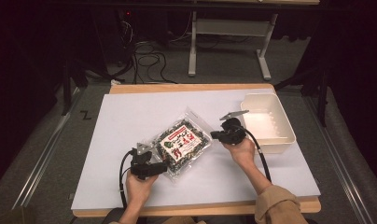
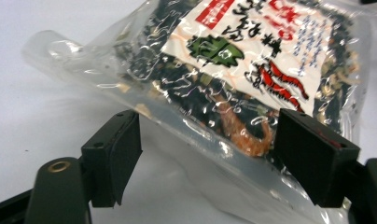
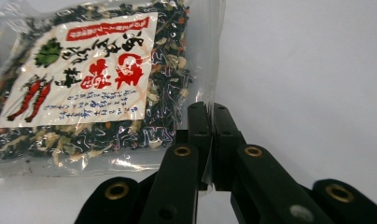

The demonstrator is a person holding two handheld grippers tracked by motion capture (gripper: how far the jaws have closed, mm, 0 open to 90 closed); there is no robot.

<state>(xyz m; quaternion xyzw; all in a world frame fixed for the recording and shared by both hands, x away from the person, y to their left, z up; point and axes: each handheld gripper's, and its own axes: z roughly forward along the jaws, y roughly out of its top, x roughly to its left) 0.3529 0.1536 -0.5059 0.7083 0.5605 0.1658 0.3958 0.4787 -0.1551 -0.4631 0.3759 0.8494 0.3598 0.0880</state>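
A clear bag of dark dried greens [image 1: 181, 142] with a white and red label lies mid-table on the white sheet [image 1: 130, 116]. My right gripper [image 1: 214, 135] is at the bag's right edge. In the right gripper view the right gripper [image 3: 210, 116] is shut on the clear plastic seam of the bag [image 3: 93, 79]. My left gripper [image 1: 163, 167] sits at the bag's near left corner. In the left gripper view the left gripper [image 2: 210, 140] stands wide open, and the bag [image 2: 233, 56] slants up across the gap between the jaws.
A white plastic tub [image 1: 284, 135] stands at the right side of the table, just behind my right hand. The sheet covers a wooden tabletop [image 1: 191, 87]. Cables and a stand's legs lie on the floor beyond the far edge.
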